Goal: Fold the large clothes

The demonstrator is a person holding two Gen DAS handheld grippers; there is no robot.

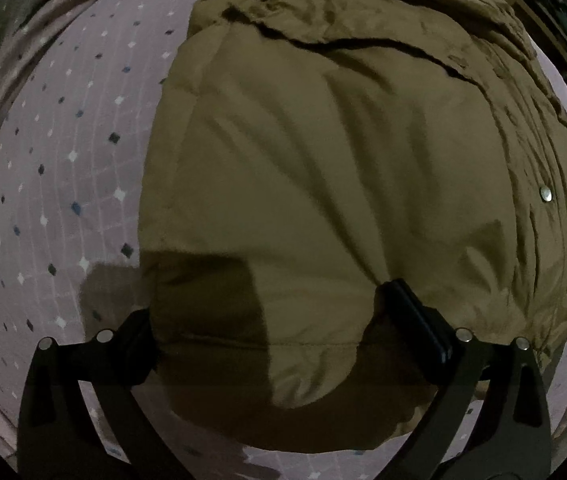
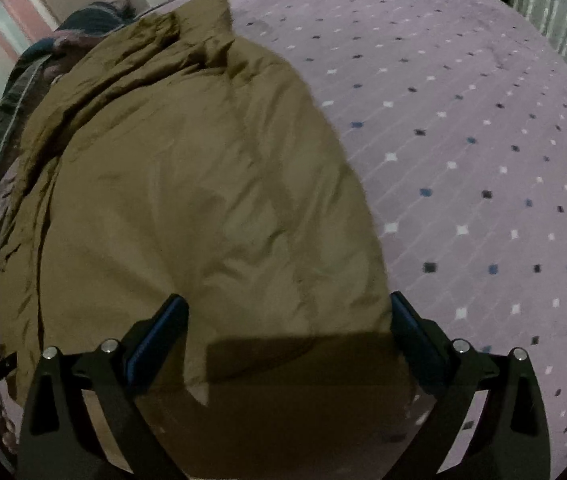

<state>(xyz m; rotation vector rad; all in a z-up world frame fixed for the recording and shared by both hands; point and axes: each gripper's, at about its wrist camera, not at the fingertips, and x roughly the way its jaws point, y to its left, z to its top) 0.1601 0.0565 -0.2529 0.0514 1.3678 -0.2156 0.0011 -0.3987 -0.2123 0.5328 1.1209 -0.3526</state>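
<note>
Jacket: an olive-brown padded jacket (image 1: 323, 168) lies flat on the bed (image 1: 43, 184), over a lilac cover with small diamonds.
Left tool (image 1: 271, 324): jaws spread wide around the near hem, clamping nothing; its left finger is partly hidden behind the cloth.
Right tool (image 2: 289, 320): likewise wide open, straddling the jacket's near edge, right finger at the fabric's side border.
Key relation: the jacket's long axis runs straight away from both tools; each sits equally near the hem.
Hidden: collar end and sleeves are bunched and dim; a snap (image 1: 546, 193) shows near one side.
</note>
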